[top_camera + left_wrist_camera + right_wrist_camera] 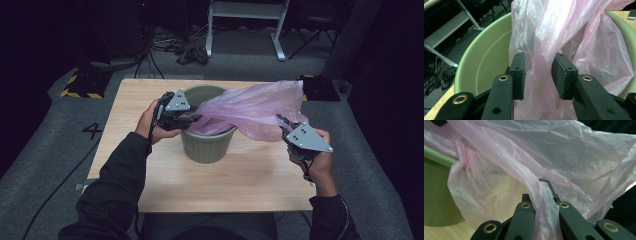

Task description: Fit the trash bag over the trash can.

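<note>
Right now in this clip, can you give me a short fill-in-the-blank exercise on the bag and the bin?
1. The pink plastic bag hangs partly inside the ____ bin.
2. The left gripper has its jaws ____ around the bag.
3. The right gripper is ____ on a fold of the bag.
4. The bin stands on a ____ table.

Missing words: green; open; shut; wooden

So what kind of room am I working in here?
Likely a lab or recording workspace, not a home: a small wooden table on grey carpet, loose cables on the floor behind it, hazard-striped tape and a floor marking "4" beside it.
</note>
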`<state>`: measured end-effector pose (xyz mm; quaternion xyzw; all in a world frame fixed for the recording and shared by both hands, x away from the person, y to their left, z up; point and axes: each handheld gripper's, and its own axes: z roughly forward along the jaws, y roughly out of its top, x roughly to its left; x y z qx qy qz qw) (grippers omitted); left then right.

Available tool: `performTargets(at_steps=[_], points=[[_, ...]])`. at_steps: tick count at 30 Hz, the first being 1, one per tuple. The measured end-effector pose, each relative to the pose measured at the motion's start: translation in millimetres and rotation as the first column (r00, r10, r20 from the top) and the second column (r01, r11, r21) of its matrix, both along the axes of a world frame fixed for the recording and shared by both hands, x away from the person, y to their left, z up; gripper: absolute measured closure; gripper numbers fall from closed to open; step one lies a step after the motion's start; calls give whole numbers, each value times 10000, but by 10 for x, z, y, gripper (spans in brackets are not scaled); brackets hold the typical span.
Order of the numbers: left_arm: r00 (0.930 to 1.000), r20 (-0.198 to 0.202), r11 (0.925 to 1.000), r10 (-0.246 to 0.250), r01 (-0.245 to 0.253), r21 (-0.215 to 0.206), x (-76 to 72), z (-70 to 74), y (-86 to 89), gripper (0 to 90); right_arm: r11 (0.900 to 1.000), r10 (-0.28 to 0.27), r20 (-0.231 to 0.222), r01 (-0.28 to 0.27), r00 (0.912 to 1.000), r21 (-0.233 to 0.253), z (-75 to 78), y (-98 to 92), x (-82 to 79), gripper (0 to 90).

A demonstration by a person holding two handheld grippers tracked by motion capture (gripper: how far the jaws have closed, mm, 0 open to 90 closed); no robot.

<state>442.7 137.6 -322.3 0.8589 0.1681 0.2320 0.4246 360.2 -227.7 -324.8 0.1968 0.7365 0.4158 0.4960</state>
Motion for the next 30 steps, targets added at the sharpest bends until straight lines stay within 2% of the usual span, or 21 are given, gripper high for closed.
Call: performTargets(at_steps=[3, 7, 9, 11, 14, 17, 20, 22, 24, 25, 28, 30], points=[[10000, -14, 10000, -31, 31, -95, 6, 30, -58, 601, 9999, 18, -27, -18, 10000, 149, 25, -14, 8, 895], [10000, -32, 9990, 15, -17, -438, -21, 100, -127, 388, 9999, 134, 24, -134, 9999, 96, 46, 29, 11, 895], [9999, 37, 9987, -157, 159, -489, -49, 128, -152, 366, 9997, 245, 77, -245, 9997, -19, 72, 61, 11, 895], [9999, 138, 9974, -102, 111, -714, -87, 163, -185, 307, 9995, 301, 91, -300, 9995, -133, 100, 97, 8, 894], [9985, 322, 9954, -439, 465, -838, -142, 217, -276, 300, 9982, 518, 150, -513, 9985, -320, 151, 172, 0, 892], [9962, 487, 9959, -716, 741, -513, -187, 235, -423, 304, 9952, 787, 108, -779, 9968, -595, 197, 289, -18, 890], [9941, 737, 9964, -795, 815, -239, -239, 241, -546, 349, 9903, 1043, 113, -1028, 9945, -939, 226, 416, -37, 887], [9928, 931, 9971, -759, 766, -42, -257, 238, -602, 472, 9874, 1176, 125, -1156, 9930, -1083, 237, 479, -46, 885], [9933, 996, 9983, -587, 579, 105, -248, 224, -633, 547, 9844, 1325, 99, -1304, 9911, -1181, 247, 534, -55, 885], [9925, 1018, 9977, -677, 665, 150, -245, 211, -631, 616, 9838, 1375, 72, -1357, 9905, -1169, 250, 556, -63, 885], [9897, 1329, 9973, -530, 456, 578, -242, 176, -625, 813, 9825, 1463, 102, -1441, 9892, -1184, 256, 602, -85, 873], [9891, 1378, 9971, -525, 443, 616, -241, 163, -590, 883, 9816, 1548, 65, -1531, 9879, -1140, 253, 602, -99, 842]])
